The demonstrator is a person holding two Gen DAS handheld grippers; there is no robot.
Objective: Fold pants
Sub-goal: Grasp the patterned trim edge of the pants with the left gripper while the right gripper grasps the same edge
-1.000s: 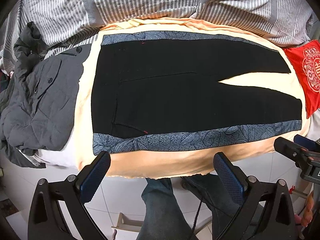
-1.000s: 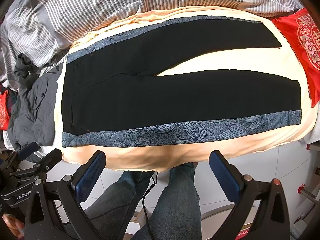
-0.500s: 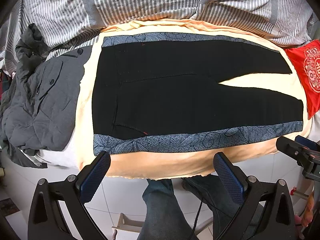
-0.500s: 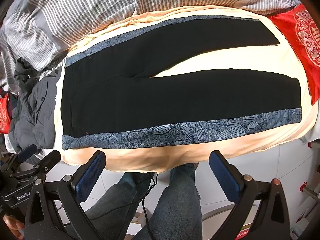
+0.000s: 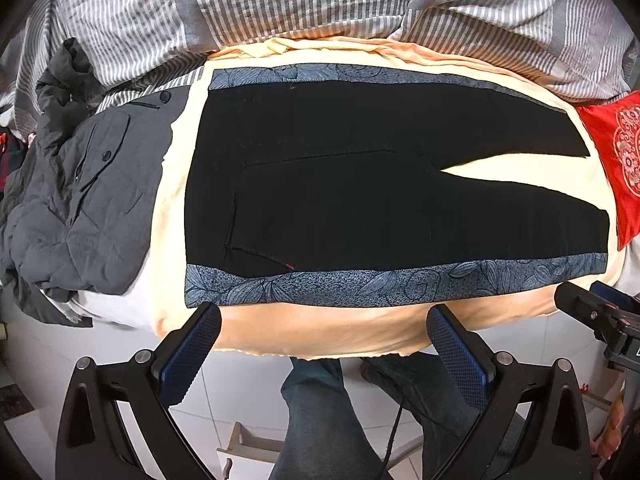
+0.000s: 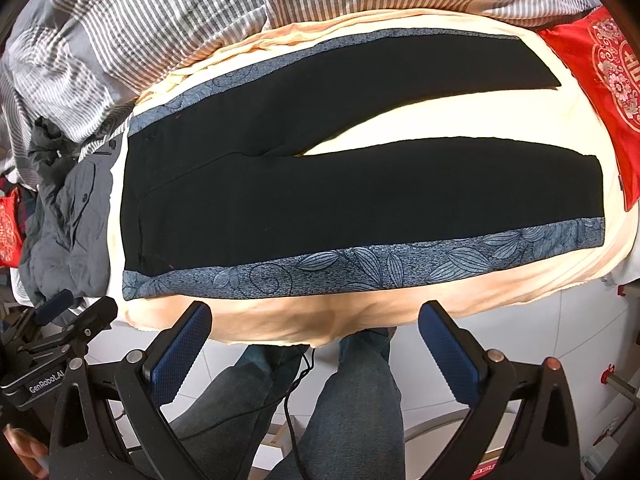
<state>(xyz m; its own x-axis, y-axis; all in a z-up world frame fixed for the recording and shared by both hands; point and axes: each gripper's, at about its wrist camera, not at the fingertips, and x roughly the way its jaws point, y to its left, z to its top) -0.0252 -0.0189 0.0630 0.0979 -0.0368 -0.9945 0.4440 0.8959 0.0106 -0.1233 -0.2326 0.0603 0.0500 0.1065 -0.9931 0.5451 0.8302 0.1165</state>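
At the far left a rumpled grey jacket (image 5: 76, 200) lies heaped on the bed's edge, just beside the waistband end of the black pants (image 5: 360, 184), with a strip of peach sheet (image 5: 172, 184) showing between them. The pants lie flat on that sheet, long axis running left to right — waist to the left, the two legs pointing right and parting in a narrow V about midway along. A blue-grey leaf-patterned stripe (image 6: 360, 268) runs down each outer seam, one along the near edge and one along the far. Behind the pants a grey-and-white striped duvet (image 5: 280, 0) is bunched along the far side, and a red embroidered cushion (image 6: 600, 72) sits just past the hems at the right. Both tools hang short of the bed's near edge, over the tiled floor and the person's jeans-clad legs (image 6: 352, 400) — the left gripper (image 5: 322, 344) with its blue pads spread wide and empty, the right gripper (image 6: 316, 340) likewise released, touching no cloth.
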